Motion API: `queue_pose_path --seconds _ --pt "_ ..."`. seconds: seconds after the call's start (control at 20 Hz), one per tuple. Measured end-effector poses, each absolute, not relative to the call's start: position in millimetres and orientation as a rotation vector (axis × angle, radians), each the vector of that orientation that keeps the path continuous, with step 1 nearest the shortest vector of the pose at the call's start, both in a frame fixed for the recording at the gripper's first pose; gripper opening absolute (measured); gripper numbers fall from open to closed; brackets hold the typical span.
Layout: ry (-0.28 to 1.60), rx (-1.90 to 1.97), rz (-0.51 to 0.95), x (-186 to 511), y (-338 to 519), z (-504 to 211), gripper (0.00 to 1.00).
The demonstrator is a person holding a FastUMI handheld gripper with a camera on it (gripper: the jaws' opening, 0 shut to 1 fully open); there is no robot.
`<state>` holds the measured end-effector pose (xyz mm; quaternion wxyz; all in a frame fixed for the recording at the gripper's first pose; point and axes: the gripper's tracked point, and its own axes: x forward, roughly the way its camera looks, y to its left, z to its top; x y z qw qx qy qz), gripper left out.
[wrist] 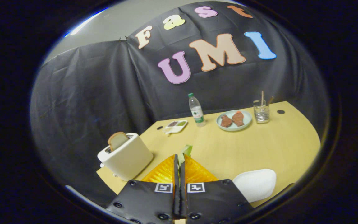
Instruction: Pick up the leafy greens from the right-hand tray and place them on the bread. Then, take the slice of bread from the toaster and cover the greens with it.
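Gripper [179,161] fingers clamp leafy greens [186,150], mostly hidden between them.

Gripper [179,161]: fingers pinched together on leafy greens [186,151], above worktop [259,149]; toaster [126,157] with bread slice [117,140] alongside.

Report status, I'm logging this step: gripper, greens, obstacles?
Gripper shut on leafy greens, lifted. Toaster beside fingers, bread slice inside. White tray empty.
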<state>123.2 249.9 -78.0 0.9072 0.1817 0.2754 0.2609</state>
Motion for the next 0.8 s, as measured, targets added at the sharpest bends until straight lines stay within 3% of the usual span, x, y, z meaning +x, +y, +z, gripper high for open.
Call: queue_pose_path --seconds 0.45,0.8 --pt "0.626 0.506 0.652 112 331 -102 0.03" --pt "0.759 0.394 0.526 107 308 -183 0.04"
